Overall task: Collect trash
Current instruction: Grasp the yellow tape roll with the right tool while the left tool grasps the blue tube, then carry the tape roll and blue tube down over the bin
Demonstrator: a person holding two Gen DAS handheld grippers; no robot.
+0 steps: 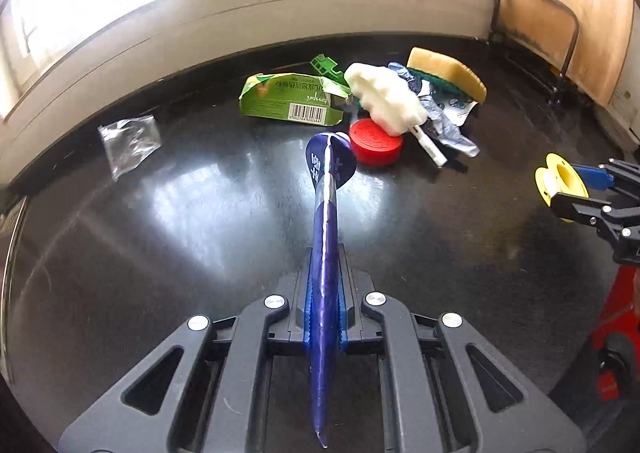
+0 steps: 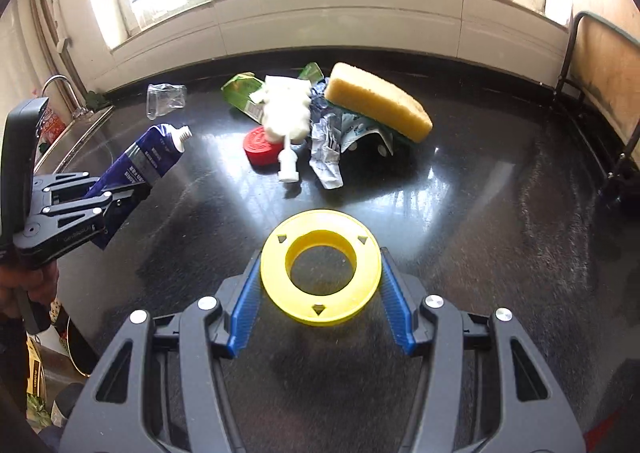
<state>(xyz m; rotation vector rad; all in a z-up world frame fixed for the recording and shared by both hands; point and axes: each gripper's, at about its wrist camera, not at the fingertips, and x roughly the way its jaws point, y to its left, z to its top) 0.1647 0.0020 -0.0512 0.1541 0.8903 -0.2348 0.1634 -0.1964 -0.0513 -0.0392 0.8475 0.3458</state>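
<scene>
While left gripper (image 1: 325,317) fingers clamp blue tube (image 1: 326,253), right gripper (image 2: 320,293) fingers hold yellow spool (image 2: 320,309), barcoded green carton (image 1: 288,99), writing unreadable.

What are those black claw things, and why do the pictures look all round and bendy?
Those claws are grabbers that a person holds, one in each hand. Each grabber has a little camera looking along its two fingers, and the lens bends the picture. One picture comes from the left grabber, which pinches a blue tube. The other comes from the right grabber, with a yellow ring between its blue pads; they look closed on its sides. On the black counter lies trash: a sponge, a red lid, a green carton, a crumpled wrapper, a white fluffy brush and a clear plastic bag.
</scene>
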